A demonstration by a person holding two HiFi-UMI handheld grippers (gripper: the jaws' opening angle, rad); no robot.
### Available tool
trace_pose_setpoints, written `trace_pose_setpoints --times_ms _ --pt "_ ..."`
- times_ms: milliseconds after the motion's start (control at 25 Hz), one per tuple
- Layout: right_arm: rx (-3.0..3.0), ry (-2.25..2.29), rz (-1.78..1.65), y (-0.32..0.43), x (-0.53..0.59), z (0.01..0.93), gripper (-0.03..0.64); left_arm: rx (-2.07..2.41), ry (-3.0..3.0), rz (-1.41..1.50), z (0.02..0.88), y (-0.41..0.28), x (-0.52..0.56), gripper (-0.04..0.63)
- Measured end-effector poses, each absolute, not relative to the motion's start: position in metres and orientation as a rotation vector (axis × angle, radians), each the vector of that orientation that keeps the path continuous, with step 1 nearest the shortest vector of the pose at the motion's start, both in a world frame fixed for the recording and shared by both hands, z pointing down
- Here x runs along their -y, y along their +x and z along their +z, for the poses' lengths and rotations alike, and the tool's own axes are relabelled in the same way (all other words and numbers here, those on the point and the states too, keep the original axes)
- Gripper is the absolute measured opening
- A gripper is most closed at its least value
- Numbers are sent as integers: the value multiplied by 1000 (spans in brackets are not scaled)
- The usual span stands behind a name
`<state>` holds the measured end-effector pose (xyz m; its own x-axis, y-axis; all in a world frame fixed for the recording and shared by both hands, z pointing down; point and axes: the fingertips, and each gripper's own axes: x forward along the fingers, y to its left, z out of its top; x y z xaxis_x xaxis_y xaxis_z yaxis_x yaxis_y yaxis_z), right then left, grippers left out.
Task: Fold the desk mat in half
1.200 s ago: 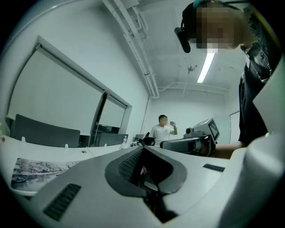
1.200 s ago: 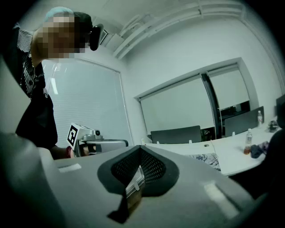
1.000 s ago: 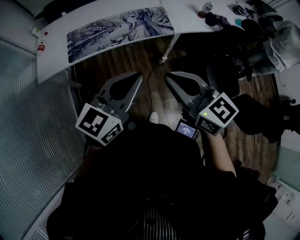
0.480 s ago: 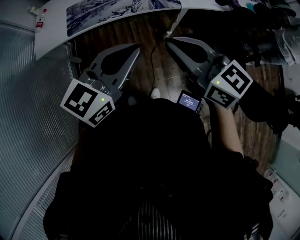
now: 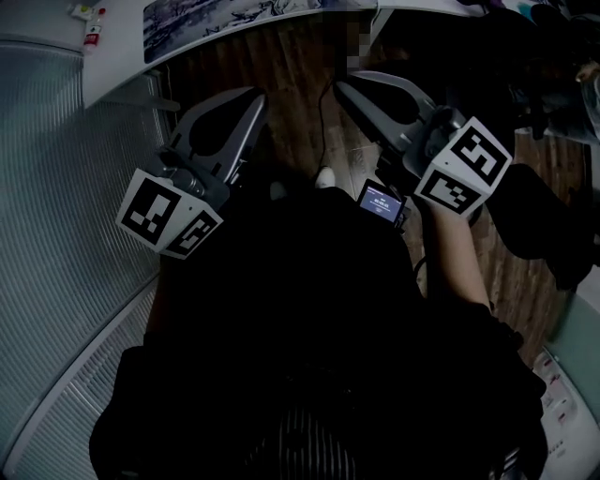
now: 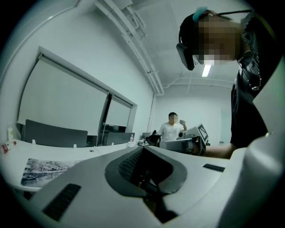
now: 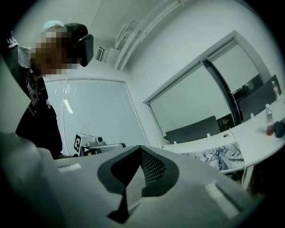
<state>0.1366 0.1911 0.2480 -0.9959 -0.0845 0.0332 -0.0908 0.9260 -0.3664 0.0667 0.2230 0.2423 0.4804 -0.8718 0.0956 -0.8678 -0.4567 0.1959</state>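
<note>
Flat and unfolded, the long desk mat printed with a blue-and-white illustration (image 5: pixel 216 14) lies along the near edge of the white curved desk (image 5: pixel 122 56). Short of the desk, the grey left gripper (image 5: pixel 251 101) and grey right gripper (image 5: pixel 347 86) point level toward it. Both have their jaws closed on nothing, apparently a carrying pose before the fold starts.

Desk mat (image 5: pixel 216 14) on desk (image 5: pixel 117 56), left tongs (image 5: pixel 255 101) beside right tongs (image 5: pixel 345 89)
</note>
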Motion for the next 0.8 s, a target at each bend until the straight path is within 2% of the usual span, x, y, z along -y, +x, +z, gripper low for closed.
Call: trace_pose_setpoints --times_ms 480,800 --pt "3108 255 625 201 -167 252 5 1380 2582 -42 228 120 -197 8" --pt "3143 358 598 228 -141 242 5 1248 2612 -7 239 148 -143 8"
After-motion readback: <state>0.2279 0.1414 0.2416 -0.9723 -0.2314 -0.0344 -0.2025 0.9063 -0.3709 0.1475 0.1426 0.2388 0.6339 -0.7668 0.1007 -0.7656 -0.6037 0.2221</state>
